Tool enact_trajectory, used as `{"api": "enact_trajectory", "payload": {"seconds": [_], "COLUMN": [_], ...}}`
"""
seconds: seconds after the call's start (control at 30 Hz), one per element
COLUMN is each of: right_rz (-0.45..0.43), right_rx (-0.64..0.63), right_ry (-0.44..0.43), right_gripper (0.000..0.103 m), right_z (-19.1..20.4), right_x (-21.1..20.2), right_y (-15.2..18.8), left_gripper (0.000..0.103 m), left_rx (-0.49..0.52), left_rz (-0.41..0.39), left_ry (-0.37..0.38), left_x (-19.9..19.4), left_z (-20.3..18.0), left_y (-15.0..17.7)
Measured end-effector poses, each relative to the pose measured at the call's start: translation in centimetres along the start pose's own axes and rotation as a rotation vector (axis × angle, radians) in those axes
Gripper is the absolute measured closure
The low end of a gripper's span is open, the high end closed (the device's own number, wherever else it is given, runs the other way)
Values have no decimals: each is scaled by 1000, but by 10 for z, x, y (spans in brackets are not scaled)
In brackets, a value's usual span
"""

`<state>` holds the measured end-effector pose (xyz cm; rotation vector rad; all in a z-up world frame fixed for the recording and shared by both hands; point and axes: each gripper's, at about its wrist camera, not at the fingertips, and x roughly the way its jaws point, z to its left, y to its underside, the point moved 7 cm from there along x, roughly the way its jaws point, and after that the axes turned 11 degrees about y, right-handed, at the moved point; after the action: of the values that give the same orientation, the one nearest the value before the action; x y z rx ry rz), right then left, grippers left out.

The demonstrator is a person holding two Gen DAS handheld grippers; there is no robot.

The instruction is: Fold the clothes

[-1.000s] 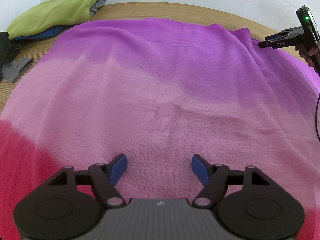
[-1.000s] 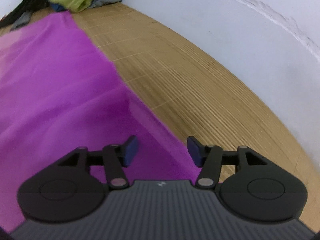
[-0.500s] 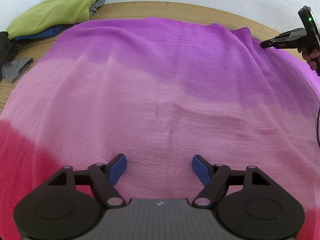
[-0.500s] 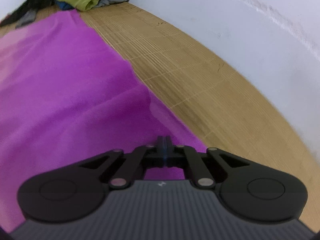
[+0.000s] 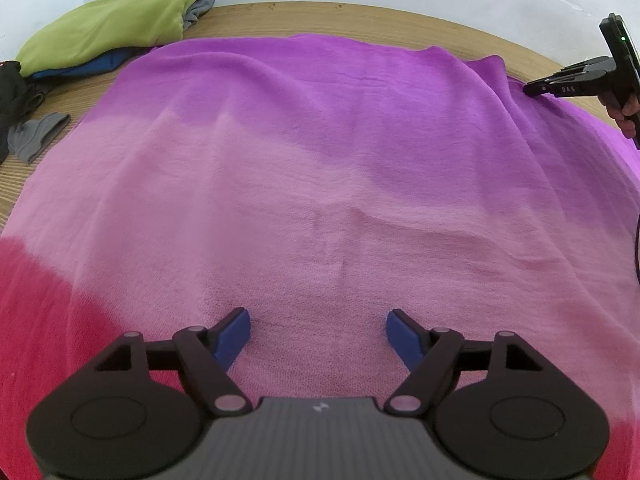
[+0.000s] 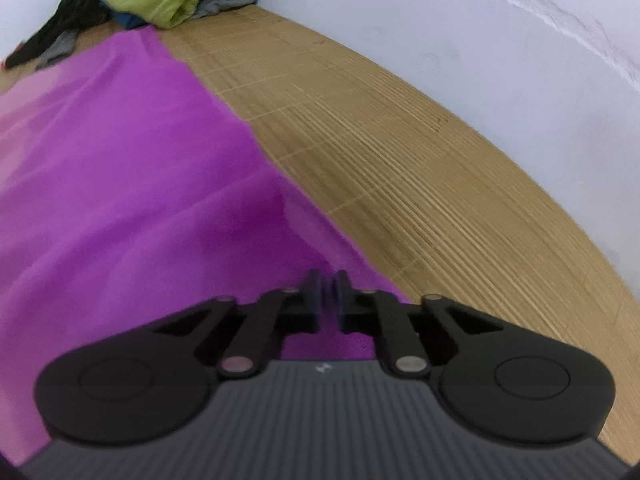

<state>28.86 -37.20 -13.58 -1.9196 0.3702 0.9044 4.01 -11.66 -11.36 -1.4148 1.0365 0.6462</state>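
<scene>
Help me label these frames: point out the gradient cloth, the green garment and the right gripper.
gradient cloth (image 5: 320,184), left wrist view, pale pink middle band.
green garment (image 5: 116,28), left wrist view, top of the folded pile.
right gripper (image 6: 329,294), right wrist view, between the closed tips.

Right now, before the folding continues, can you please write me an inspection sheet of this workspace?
Surface: bamboo mat, bare beside the cloth.
Job's thing: purple-pink-red cloth spread flat, with few wrinkles.
Clutter: green garment stacked on blue and grey garments; black garment; grey sock-like piece, far left.
Grippers: left gripper jaws open above the cloth; right gripper jaws shut on the cloth's purple edge.
Cables: dark cable, right edge.
Surroundings: white wall.
</scene>
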Motion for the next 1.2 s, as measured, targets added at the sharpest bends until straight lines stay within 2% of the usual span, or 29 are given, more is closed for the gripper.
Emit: {"api": "enact_trajectory", "payload": {"seconds": [0.13, 0.27, 0.4, 0.5, 0.6, 0.63, 0.67, 0.7, 0.73, 0.77, 0.83, 0.9, 1.0, 1.1, 1.2], "right_rz": [-11, -53, 0, 25, -8, -23, -50, -60, -70, -79, -94, -52, 23, 77, 82], "right_rx": [9, 47, 49, 41, 93, 114, 149, 195, 240, 286, 378, 448, 528, 491, 479], "right_ry": [41, 179, 316, 351, 347, 350, 367, 387, 406, 425, 462, 483, 514, 563, 548], "right_gripper": [100, 100, 100, 100, 99, 99, 94, 88, 73, 63, 62, 62, 61, 61, 61], "right_z": [2, -20, -43, -45, -47, -48, -52, -61, -70, -80, -98, -116, -136, -134, -126], "right_x": [-3, -10, -1, 8, 2, -1, -10, -22, -35, -47, -72, -88, -108, -115, -114], "right_y": [-1, -2, 8, 19, 15, 13, 11, 15, 19, 23, 33, 61, 107, 143, 156], "left_gripper": [25, 24, 24, 23, 22, 27, 34, 37, 38, 37, 36, 34, 35, 36, 36], "left_rx": [3, 6, 2, 7, 6, 5, 5, 5, 21, 50, 108, 153, 200, 239, 276], "left_rz": [2, 2, 2, 1, 5, 7, 5, -1, -14, -32, -72, -101, -103, -88, -83], "left_ry": [-3, -5, -6, -8, -8, -7, -2, 6, 10, 8, 10, 47, 96, 129, 149], "left_x": [-1, 0, -1, -1, -2, -3, -4, -5, -7, -8, -9, -4, 20, 47, 65], "left_z": [1, 1, 1, 2, 2, 2, 1, 0, -3, -7, -19, -34, -60, -88, -113], "left_y": [0, 0, 0, 0, -1, -2, -5, -9, -15, -24, -48, -74, -110, -133, -144]}}
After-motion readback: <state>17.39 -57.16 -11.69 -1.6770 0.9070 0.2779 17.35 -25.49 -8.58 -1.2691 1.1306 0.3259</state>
